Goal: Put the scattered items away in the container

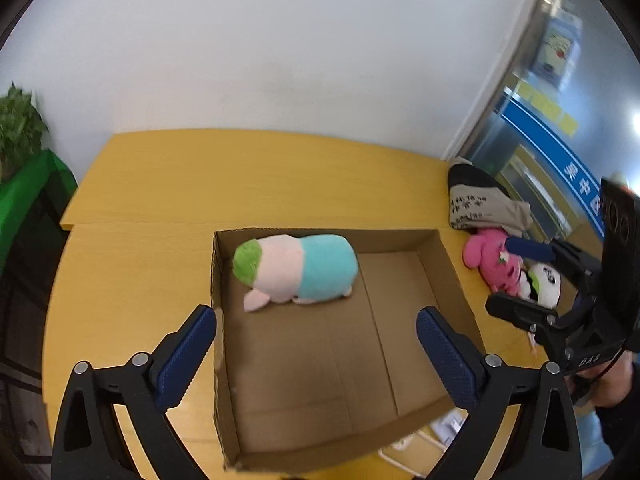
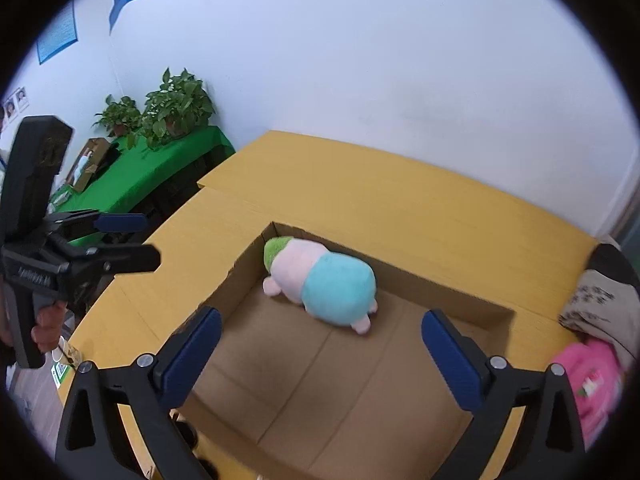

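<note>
- A shallow cardboard box (image 1: 448,268) is sitting open on a yellow counter (image 1: 168,184) against a white wall.
- A plush (image 1: 296,270) in green, pale pink and turquoise is lying inside the box, in the far corner on the left claw's side, close to the walls.
- The left claw (image 1: 316,344) is hovering over the near part of the box with its blue-padded fingers (image 1: 188,356) spread wide and gripping nothing.
- The right claw (image 2: 320,344) is also hanging above the box, its fingers (image 2: 452,356) spread wide and gripping nothing.
- A pink plush (image 1: 490,260) is lying on the counter outside the box, on the right claw's side.
- A white plush (image 1: 542,282) with black and green markings is resting just beside the pink one, touching it.
- A grey cloth (image 1: 480,204) with dark print is lying crumpled behind the pink plush, at the counter's far corner.
- Off to the left, potted plants (image 2: 176,108) are standing on a green-covered table (image 2: 152,172).
- A hand (image 2: 46,326) is gripping the left claw's handle.
</note>
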Motion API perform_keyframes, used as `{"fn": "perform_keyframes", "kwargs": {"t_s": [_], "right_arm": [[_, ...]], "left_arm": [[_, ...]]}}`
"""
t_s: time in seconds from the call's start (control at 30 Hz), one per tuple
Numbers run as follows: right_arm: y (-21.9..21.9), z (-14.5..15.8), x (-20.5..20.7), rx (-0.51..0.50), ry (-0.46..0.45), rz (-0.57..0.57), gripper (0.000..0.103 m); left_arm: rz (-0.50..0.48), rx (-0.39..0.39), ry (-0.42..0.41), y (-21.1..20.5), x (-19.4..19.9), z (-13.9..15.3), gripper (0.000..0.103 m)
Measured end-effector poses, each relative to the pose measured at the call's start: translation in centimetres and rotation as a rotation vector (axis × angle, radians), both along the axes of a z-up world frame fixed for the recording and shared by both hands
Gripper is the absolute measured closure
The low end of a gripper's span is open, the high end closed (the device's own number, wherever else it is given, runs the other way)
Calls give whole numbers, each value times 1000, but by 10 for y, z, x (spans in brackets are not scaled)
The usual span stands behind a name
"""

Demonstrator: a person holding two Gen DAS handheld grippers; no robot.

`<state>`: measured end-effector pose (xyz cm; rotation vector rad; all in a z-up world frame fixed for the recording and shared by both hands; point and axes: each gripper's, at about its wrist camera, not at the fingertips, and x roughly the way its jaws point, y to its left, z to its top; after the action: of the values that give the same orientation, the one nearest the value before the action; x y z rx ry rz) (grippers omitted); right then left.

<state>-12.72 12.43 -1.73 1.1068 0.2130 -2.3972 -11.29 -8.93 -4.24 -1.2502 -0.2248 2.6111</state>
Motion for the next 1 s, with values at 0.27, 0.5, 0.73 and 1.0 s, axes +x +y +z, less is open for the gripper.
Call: {"fn": "perform_keyframes", "kwargs": {"t_s": [0.27,0.5,0.73,1.0], "right_arm": [[43,36,79,-6,42,-95,3],[72,48,122,-27,55,-88,4],[90,54,160,-58,32,-81,92],[93,52,195,-86,34,-145,4]], "left_arm": [[-10,-30,58,74,81,41,1],[-3,-68,81,119,125,58,1],[-27,-28,1,132,151,51,82],[-109,39,34,120,179,47,3]]}}
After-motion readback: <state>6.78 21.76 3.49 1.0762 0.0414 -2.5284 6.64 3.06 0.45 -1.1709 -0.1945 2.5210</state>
